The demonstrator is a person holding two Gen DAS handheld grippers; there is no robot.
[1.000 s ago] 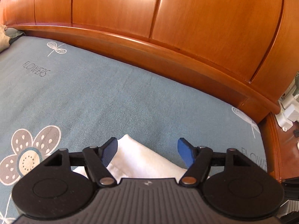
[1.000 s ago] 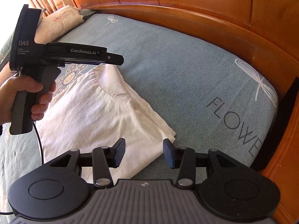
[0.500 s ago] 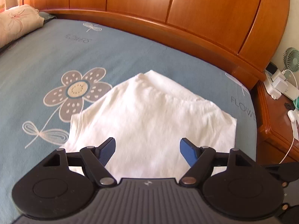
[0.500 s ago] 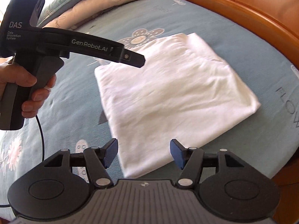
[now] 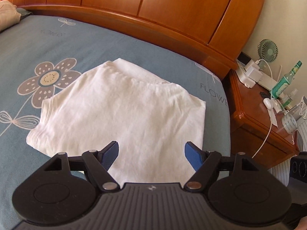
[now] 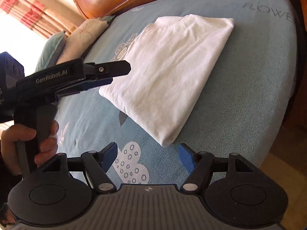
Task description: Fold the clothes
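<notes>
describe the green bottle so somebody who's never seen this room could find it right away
Start at the big wooden headboard and follow it to the low wooden nightstand beside the bed. Along the nightstand's back edge, by the wall, stands the green bottle. It is tall and slim with a green-and-white label, while the white chargers next to it are low and the round green fan stands behind them.

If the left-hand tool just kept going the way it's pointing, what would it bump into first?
Most likely the folded white shirt on the bed. The left gripper tilts down toward it, jaws open and empty, though depth is hard to judge.
</notes>
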